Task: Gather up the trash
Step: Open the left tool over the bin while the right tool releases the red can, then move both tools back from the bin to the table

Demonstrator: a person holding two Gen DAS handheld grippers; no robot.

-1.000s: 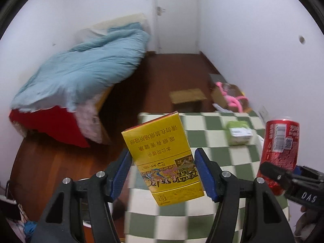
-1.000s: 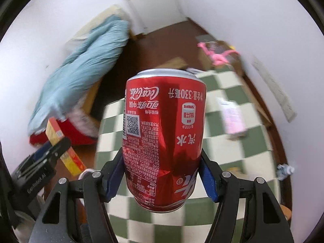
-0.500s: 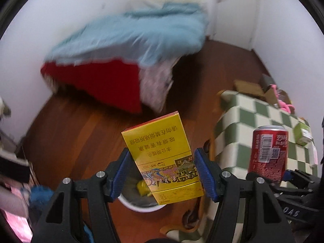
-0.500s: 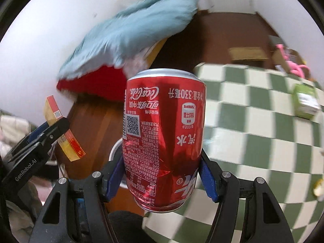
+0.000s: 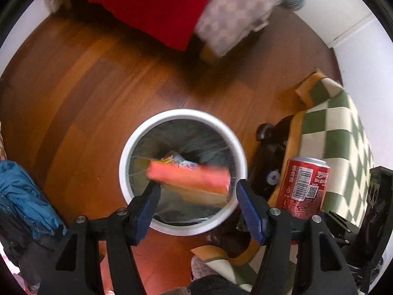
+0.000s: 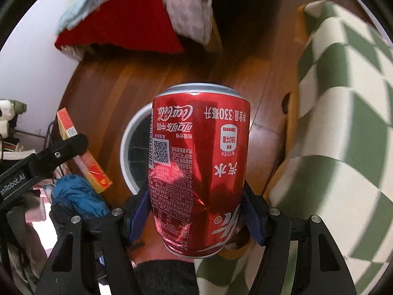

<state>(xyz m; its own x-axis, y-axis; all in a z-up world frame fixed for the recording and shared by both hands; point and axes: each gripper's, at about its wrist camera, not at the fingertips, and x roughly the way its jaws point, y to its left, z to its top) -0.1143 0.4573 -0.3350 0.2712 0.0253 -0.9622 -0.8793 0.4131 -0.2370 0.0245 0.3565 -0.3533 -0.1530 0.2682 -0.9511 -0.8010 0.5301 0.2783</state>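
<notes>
A white round trash bin (image 5: pixel 127 152) lined with a dark bag stands on the wooden floor, with some trash inside. My left gripper (image 5: pixel 198 187) points down over it and its jaws are opening. The yellow and red box (image 5: pixel 189 178) lies blurred between the blue pads, tipped on its side, with a gap to the right pad. My right gripper (image 6: pixel 195 194) is shut on a dented red cola can (image 6: pixel 199 159), just right of the bin (image 6: pixel 127 142). The can (image 5: pixel 303 186) also shows in the left wrist view, and the box (image 6: pixel 73 135) in the right wrist view.
A table under a green and white checkered cloth (image 5: pixel 339 132) stands right of the bin. A bed with a red sheet (image 5: pixel 147 5) fills the far side. A blue garment (image 5: pixel 22 191) lies at the left. Black gear (image 5: pixel 270 152) sits between bin and table.
Both grippers swung from above the checkered table to over the floor and tilted down onto the bin. The box, upright and clamped before, now tips loose between the left pads. The can stays clamped.
</notes>
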